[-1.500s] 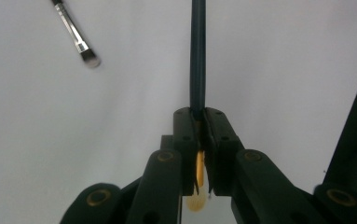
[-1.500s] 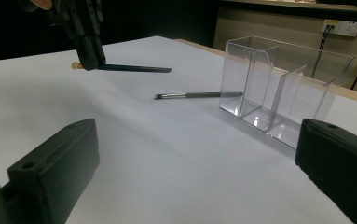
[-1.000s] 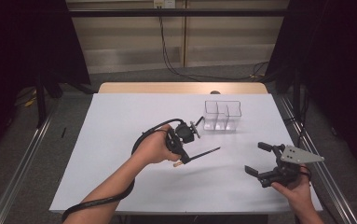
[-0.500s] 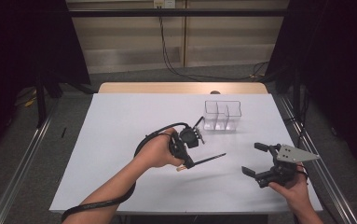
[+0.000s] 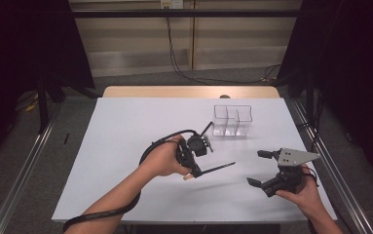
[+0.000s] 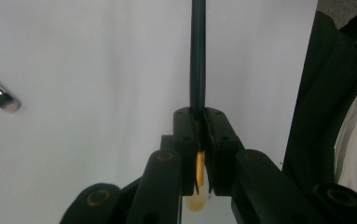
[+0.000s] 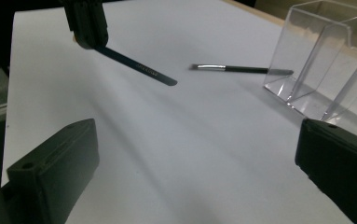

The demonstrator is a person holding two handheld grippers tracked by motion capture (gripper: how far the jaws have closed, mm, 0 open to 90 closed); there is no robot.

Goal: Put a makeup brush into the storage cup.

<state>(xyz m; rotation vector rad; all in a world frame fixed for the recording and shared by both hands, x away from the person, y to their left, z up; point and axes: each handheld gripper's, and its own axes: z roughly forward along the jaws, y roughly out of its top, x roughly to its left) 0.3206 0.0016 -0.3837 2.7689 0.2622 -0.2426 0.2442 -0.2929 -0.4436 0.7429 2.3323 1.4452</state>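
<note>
Bright, even light falls from above on the white table (image 5: 125, 146), while the surroundings beyond it sink into near black in the high view. Soft shadows lie on the table just under the left gripper (image 5: 194, 163) and right gripper (image 5: 267, 168). In the right gripper view the near jaws blur at the bottom edge, and the clear organizer (image 7: 325, 60) past them catches pale glare. The left gripper view looks slightly hazy, washed grey-white.

Lab: dark curtains (image 5: 38, 44), white-covered table (image 5: 125, 126), floor cables (image 5: 184, 68).
</note>
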